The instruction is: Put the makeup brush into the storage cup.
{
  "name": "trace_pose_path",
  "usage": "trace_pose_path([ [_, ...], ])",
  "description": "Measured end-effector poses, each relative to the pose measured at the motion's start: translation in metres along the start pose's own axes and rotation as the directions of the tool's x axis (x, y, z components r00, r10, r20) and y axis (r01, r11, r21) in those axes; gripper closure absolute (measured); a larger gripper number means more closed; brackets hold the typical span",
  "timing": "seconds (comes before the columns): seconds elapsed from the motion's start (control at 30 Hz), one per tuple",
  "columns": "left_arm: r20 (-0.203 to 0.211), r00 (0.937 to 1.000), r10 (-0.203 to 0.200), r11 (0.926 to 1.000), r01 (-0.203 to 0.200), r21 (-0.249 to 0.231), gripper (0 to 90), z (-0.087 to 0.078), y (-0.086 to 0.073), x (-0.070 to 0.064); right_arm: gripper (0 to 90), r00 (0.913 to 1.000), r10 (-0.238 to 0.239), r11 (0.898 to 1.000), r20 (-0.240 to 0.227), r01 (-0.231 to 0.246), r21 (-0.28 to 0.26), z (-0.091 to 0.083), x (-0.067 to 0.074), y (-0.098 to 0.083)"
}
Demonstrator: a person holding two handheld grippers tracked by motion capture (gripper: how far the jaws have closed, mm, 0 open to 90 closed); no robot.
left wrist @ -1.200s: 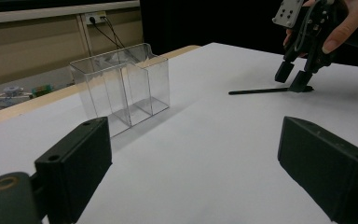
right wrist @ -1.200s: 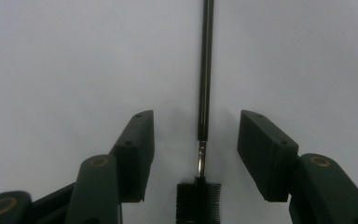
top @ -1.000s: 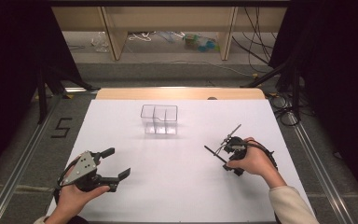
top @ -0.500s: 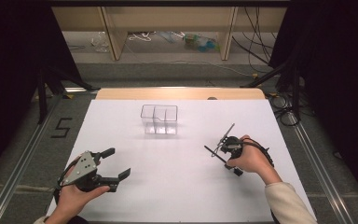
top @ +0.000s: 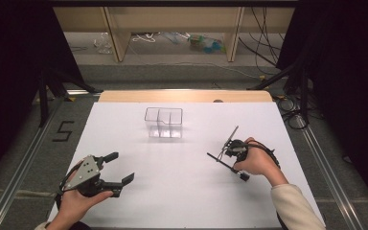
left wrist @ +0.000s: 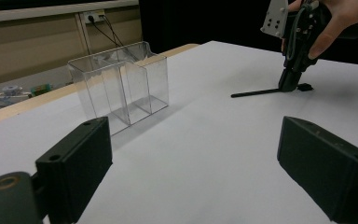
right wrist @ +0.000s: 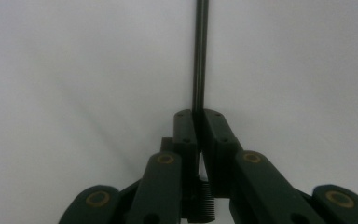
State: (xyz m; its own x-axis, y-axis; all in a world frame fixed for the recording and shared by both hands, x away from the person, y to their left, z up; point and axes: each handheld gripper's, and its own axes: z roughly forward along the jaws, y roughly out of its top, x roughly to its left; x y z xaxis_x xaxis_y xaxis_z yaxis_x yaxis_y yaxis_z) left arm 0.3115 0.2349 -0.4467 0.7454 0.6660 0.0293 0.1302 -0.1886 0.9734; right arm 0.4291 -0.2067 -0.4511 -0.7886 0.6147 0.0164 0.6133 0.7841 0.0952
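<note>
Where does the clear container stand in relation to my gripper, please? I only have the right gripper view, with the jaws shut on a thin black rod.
Observer: The clear container stands at the far middle of the white table, beyond the right gripper and to its left, well apart from it.
Operator: Thank you. Is anything in it?
Observer: It has a divider inside, and it looks empty.
Operator: And what is the other gripper doing?
Observer: The left gripper is at the near left of the table, jaws open, holding nothing. From its view, your rod lies flat on the table, with your gripper pointing down on it.
</note>
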Motion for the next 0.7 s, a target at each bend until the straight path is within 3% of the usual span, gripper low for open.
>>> trace_pose_path([
  [0.13, 0.003, 1.0000, 0.007, 1.0000, -0.007, -0.001, 9.8, 0.0001, 0.0002, 0.0002, 85.5, 0.9999, -0.014, 1.000, 0.000, 0.014, -0.012, 0.0011, -0.0016, 0.0000],
  [0.2, 0.001, 1.0000, 0.001, 1.0000, -0.001, -0.001, 9.8, 0.0000, 0.0001, -0.0001, 85.6, 0.9999, 0.009, 1.000, -0.005, -0.009, 0.005, -0.0001, -0.0006, 0.0011],
  [0.37, 0.003, 1.0000, 0.007, 1.0000, -0.007, -0.001, 9.9, 0.0002, 0.0002, 0.0003, 85.6, 0.9999, 0.009, 1.000, -0.006, -0.009, 0.007, -0.0003, -0.0006, 0.0012],
  [0.7, 0.002, 1.0000, -0.008, 1.0000, 0.008, 0.001, 10.2, 0.0003, -0.0003, -0.0008, 85.6, 0.9986, -0.052, 0.998, -0.011, 0.052, -0.022, -0.0052, 0.0020, 0.0001],
])
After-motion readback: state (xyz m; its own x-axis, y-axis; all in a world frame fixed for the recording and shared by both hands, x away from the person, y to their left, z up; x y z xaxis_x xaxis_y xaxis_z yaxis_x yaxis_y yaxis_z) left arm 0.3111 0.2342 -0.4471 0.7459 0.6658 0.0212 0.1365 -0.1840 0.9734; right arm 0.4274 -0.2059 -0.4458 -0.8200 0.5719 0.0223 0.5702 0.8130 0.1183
